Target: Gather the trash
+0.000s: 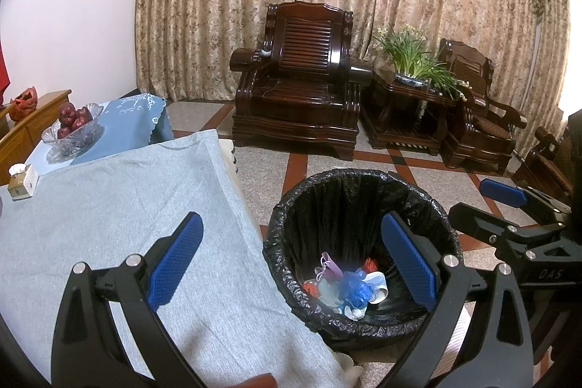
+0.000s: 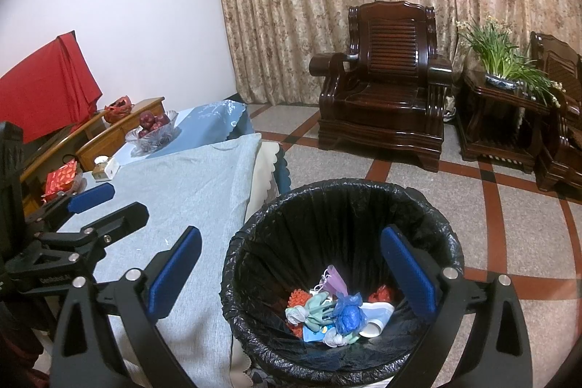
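Note:
A round bin lined with a black bag (image 1: 338, 206) (image 2: 327, 220) stands on the floor against the table's right edge. At its bottom lies crumpled trash (image 1: 349, 290) (image 2: 342, 311): blue plastic, white paper, a purple scrap, red bits. My left gripper (image 1: 291, 217) hangs open and empty, one finger over the grey tablecloth (image 1: 109, 213), the other over the bin. My right gripper (image 2: 291, 231) is also open and empty, straddling the bin's left rim. Each gripper shows in the other's view: the right gripper (image 1: 469, 199) and the left gripper (image 2: 127, 197).
On the table sit a glass bowl of red apples (image 1: 72, 128) (image 2: 154, 128), a small box (image 1: 22, 182) (image 2: 105, 168) and a red packet (image 2: 62, 179). A dark wooden armchair (image 1: 302, 86) (image 2: 385, 90) and a side table with a plant (image 1: 411, 68) (image 2: 502, 68) stand across the tiled floor.

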The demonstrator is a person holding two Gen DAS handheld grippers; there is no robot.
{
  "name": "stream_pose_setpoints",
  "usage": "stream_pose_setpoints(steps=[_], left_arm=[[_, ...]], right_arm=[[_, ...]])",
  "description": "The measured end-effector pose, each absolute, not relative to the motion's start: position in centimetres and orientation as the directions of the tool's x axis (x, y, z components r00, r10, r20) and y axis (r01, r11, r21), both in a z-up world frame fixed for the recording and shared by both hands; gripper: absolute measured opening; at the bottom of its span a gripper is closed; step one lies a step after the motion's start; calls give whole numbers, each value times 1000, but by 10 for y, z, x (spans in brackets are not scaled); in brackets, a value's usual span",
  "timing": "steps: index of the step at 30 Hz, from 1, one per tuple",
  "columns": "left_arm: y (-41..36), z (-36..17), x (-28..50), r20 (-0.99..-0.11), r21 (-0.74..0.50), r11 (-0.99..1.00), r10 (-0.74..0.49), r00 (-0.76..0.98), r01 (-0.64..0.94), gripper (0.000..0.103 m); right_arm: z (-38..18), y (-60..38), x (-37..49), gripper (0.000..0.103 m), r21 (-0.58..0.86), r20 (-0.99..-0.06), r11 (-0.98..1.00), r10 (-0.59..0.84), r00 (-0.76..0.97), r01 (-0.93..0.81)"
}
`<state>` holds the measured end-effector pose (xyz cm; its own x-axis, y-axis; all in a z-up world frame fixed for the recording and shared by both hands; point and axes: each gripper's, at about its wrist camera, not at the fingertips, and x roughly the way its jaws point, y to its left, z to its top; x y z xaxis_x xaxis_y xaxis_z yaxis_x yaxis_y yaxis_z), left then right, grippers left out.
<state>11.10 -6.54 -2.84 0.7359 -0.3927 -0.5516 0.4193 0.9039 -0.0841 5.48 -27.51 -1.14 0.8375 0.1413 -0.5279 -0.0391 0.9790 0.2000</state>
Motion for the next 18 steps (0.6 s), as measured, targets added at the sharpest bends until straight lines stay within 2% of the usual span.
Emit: stream_pose_setpoints(steps=[18], left_arm=[[-66, -29, 111, -550, -86, 904, -393, 737, 419, 96]], right_arm=[[-10, -276, 56, 97, 200, -530, 979, 142, 836, -40]])
